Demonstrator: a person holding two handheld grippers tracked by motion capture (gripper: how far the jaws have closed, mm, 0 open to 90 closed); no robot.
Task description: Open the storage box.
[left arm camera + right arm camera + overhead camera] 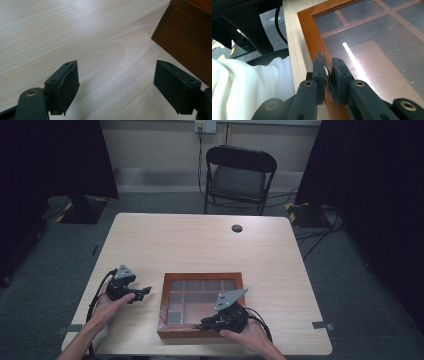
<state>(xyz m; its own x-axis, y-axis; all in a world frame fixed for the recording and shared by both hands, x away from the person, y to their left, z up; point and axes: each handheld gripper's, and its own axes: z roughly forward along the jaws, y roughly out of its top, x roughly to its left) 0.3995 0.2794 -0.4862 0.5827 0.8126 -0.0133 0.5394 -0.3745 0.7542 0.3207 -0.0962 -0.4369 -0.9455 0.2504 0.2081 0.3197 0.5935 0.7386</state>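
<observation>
Grey carpet, black curtains and a folding chair sit behind a pale wood table. Wooden box w/ glass lid divided into panes lies at the table's near edge, approx. centre. Right gripper rests on the box's near rim; in the right gripper view its jaws are pinched tight on a small brass latch at the lid's front edge. Left gripper is held over bare tabletop just left of the box, near the table's left edge, jaws apart w/ nothing between them, box's dark side wall just beside the right jaw. White sleeve shows in the right gripper view.
</observation>
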